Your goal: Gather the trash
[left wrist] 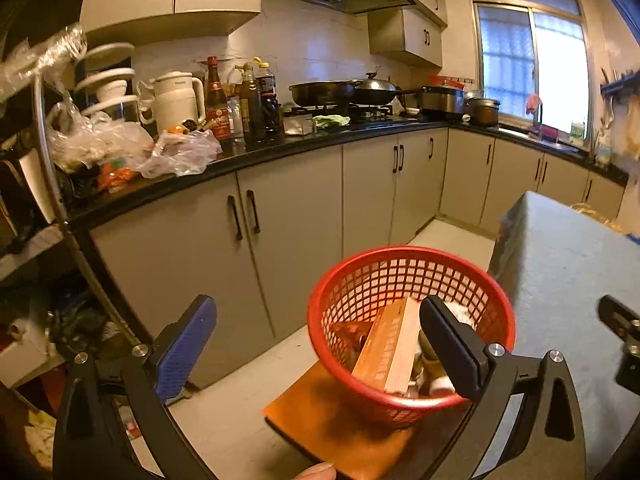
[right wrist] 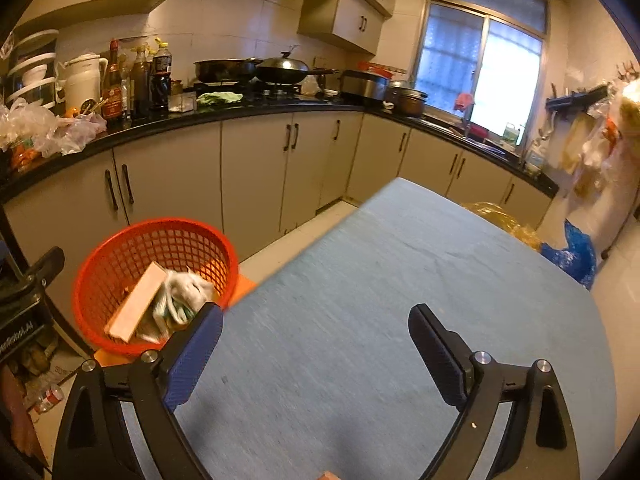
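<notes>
A red mesh basket (left wrist: pixel 400 276) stands on an orange stool (left wrist: pixel 340 428) beside the table. Inside it lie a long tan box (left wrist: pixel 390 348) and crumpled white wrappers. The same basket (right wrist: pixel 160 240) shows in the right wrist view at the left, with the box (right wrist: pixel 138 304) and crumpled paper (right wrist: pixel 186 292) in it. My left gripper (left wrist: pixel 316 332) hangs open just above the basket's near side, nothing between its fingers. My right gripper (right wrist: pixel 316 332) stands open over the blue tablecloth (right wrist: pixel 380 300), also empty.
Grey cabinets (left wrist: pixel 280 220) under a black counter (left wrist: pixel 260 152) run along the back, crowded with bottles, a kettle, pans and plastic bags. A metal shelf rack (left wrist: pixel 44 160) stands at the left. Yellow and blue bags (right wrist: pixel 560 248) lie on the floor past the table.
</notes>
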Motion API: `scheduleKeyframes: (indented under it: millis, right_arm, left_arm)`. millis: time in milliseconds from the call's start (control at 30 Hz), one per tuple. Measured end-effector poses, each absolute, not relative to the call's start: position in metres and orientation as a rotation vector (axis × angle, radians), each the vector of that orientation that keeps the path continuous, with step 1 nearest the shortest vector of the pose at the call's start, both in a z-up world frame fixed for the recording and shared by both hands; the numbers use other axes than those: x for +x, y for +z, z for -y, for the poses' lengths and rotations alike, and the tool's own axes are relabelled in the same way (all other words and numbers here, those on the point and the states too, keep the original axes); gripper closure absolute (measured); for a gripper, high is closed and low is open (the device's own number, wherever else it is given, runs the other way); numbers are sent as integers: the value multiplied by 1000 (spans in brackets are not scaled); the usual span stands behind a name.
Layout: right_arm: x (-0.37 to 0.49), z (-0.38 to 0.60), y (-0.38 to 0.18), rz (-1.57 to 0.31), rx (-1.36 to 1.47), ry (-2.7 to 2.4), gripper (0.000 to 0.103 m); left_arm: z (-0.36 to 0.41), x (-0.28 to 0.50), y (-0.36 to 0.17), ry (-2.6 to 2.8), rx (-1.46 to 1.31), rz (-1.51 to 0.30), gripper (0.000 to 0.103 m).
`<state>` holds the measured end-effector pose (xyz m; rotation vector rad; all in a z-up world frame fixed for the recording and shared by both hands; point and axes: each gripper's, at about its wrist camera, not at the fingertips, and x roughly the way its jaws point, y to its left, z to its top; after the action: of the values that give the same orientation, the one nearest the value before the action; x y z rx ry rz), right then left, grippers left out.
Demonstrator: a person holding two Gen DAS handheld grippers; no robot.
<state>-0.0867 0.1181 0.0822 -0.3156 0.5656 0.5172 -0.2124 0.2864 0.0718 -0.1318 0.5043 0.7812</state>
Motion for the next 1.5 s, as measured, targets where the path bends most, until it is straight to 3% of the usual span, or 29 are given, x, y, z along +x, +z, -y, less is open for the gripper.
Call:
scheduleKeyframes:
  millis: [567, 1500]
  right_arm:
    - [-147, -24, 77, -540, -210, 453, 4]
    - [-168, -19, 66, -584, -206, 410, 4]
  left_arm:
    - [-220, -248, 74, 811, -89, -467, 1]
    - [-202, -255, 58, 725, -58, -476, 1]
